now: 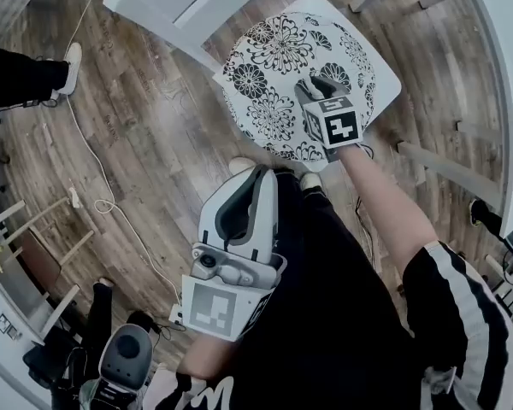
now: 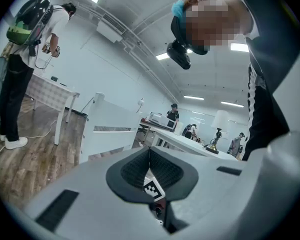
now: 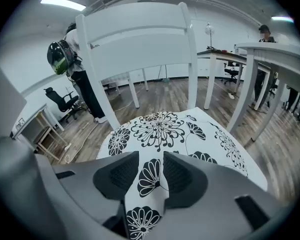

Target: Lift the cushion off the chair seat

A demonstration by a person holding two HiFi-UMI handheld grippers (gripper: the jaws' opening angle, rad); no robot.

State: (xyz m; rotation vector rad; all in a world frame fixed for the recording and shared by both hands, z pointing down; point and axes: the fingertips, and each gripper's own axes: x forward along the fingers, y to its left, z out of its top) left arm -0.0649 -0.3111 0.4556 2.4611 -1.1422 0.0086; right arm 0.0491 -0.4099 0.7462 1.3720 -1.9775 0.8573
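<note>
The round cushion (image 1: 278, 62) with black flowers is lying on the seat of the white chair (image 1: 386, 82). The right gripper (image 1: 319, 88) is reaching down to the edge of the cushion nearest the person. In the right gripper view, its two jaws are squeezing that edge of the cushion (image 3: 165, 129) between them. A fold of flowery cloth is sticking up in the gap, right where the right gripper (image 3: 151, 171) is pinching. The chair back (image 3: 140, 39) is standing up behind the cushion.

The left gripper (image 1: 255, 182) is hanging back close to the person's body, well away from the chair. In the left gripper view, the tips of the left gripper (image 2: 150, 153) are pressing together and holding nothing.

A white cable (image 1: 94, 156) is trailing across the wooden floor (image 1: 162, 152) beside the chair.
</note>
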